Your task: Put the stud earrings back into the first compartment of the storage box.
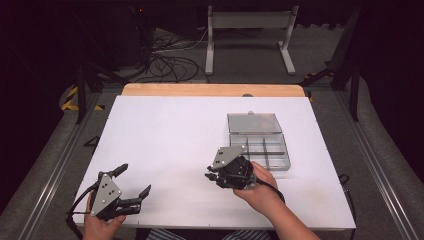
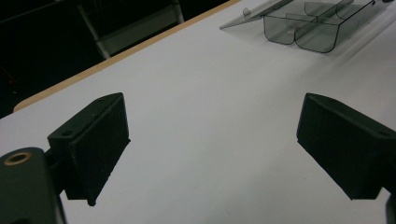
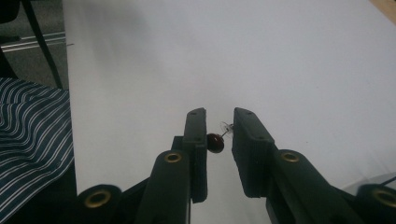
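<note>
Right gripper (image 3: 219,133) fingers nearly closed, pinching small dark-red bead earring (image 3: 215,142) above white table (image 3: 280,56); left gripper (image 2: 212,144) wide open, empty, angled toward clear compartment box (image 2: 308,28).

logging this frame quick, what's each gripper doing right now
Left gripper: open, jaws wide apart, holding nothing.
Right gripper: jaws nearly closed around a small dark red earring; a firm grip cannot be told.

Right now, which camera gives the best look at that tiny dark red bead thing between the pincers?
The right gripper view: the dark red bead sits close up between the right gripper jaws, a clear stud at its tip. In the high view it is too small to tell.
</note>
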A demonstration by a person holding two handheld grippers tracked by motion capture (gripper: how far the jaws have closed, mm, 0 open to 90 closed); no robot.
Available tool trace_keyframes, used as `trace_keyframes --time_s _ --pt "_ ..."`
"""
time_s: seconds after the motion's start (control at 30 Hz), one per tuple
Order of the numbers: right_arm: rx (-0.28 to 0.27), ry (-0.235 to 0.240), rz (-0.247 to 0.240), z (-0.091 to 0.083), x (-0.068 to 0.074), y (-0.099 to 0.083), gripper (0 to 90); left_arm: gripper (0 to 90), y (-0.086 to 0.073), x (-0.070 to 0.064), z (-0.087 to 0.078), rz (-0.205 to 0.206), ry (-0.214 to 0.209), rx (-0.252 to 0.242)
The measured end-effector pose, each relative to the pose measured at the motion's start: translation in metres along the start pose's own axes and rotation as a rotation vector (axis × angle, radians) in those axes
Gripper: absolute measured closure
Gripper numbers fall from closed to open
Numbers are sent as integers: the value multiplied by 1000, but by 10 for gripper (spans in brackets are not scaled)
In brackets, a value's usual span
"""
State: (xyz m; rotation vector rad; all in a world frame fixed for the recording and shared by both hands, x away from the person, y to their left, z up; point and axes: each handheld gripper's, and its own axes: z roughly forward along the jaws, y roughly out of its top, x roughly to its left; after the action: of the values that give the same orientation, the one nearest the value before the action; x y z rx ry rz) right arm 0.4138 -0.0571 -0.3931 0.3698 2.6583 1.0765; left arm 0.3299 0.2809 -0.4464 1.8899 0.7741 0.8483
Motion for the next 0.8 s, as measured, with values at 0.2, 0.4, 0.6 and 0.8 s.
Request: trace_keyframes --time_s 0.2,0.4,0.6,0.8 --pt "-5 -20 9 -4 -6 3 762 98 0 0 0 0 0 0" --pt "2 -56 29 -8 -16 6 762 98 0 0 0 0 -1 0" --pt "9 -97 59 -14 -28 8 762 99 0 0 0 0 -1 1" --pt "13 -115 99 -15 -46 5 762 99 0 0 0 0 0 1"
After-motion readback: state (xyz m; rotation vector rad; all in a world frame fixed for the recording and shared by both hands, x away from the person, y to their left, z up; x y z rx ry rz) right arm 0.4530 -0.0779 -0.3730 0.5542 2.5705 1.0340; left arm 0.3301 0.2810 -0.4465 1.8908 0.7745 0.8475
